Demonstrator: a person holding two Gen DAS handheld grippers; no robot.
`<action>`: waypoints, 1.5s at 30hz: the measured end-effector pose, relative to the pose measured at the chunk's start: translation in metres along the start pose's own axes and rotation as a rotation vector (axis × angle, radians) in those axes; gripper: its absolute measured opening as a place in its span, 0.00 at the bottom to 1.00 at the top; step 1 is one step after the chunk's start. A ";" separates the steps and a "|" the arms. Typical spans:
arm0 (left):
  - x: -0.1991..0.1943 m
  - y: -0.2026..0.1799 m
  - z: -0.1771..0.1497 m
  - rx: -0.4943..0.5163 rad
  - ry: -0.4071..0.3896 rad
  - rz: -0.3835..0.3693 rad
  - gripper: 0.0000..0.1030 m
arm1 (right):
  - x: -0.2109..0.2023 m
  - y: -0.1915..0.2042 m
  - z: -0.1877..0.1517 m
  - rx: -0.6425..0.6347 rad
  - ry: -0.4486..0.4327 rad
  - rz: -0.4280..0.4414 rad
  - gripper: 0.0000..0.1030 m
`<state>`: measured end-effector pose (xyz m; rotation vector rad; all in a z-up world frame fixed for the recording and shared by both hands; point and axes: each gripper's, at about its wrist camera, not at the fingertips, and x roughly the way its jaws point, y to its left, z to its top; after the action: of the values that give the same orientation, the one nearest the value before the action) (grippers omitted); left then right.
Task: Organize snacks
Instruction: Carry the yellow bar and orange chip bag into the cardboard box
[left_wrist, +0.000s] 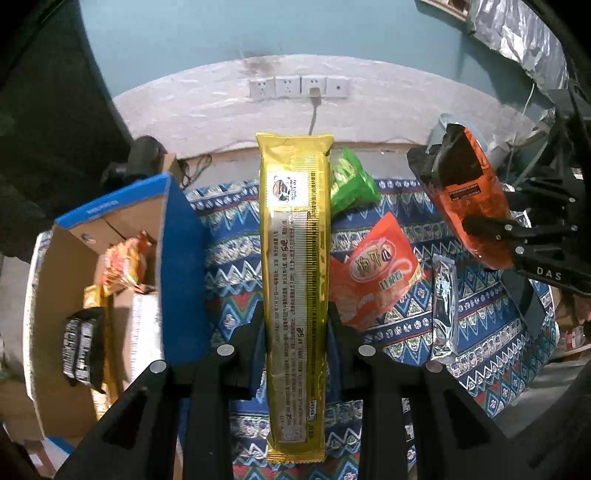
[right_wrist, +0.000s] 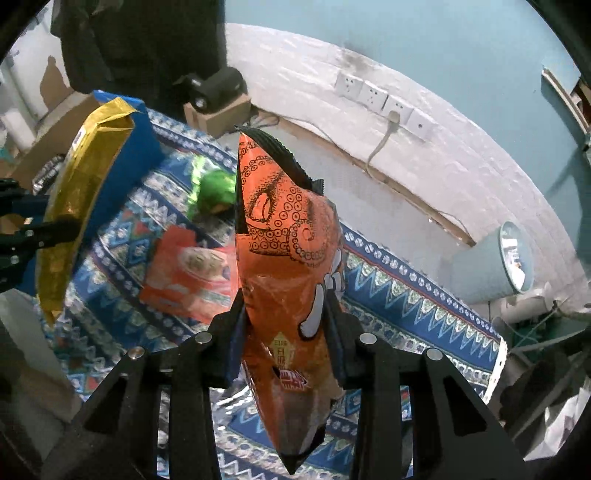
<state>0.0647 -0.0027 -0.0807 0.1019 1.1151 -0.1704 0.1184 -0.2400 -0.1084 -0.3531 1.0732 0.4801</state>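
Observation:
My left gripper (left_wrist: 294, 317) is shut on a long gold snack pack (left_wrist: 293, 258), held upright above the patterned cloth, just right of an open blue cardboard box (left_wrist: 181, 266). The gold pack also shows in the right wrist view (right_wrist: 74, 206). My right gripper (right_wrist: 286, 306) is shut on an orange octopus-print chip bag (right_wrist: 288, 266), held in the air; this bag shows at the right of the left wrist view (left_wrist: 469, 199). On the cloth lie an orange-red snack bag (left_wrist: 373, 269), a green bag (left_wrist: 351, 181) and a silver packet (left_wrist: 445, 306).
The blue box holds several snack packs (left_wrist: 122, 266). The patterned blue cloth (left_wrist: 229, 236) covers the table. A wall with sockets (left_wrist: 299, 86) stands behind. A pale bin (right_wrist: 495, 258) lies on its side at the far right. A dark object sits on a small carton (right_wrist: 218, 92).

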 end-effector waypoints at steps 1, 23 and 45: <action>-0.005 0.000 0.000 0.005 -0.012 0.009 0.28 | -0.004 0.002 0.001 0.002 -0.008 0.002 0.35; -0.088 0.070 -0.010 0.041 -0.201 0.204 0.28 | -0.053 0.101 0.064 -0.071 -0.152 0.143 0.35; -0.068 0.175 -0.044 -0.122 -0.128 0.277 0.28 | -0.023 0.227 0.140 -0.208 -0.139 0.257 0.36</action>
<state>0.0291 0.1822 -0.0396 0.1337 0.9698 0.1373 0.0925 0.0161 -0.0364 -0.3600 0.9393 0.8380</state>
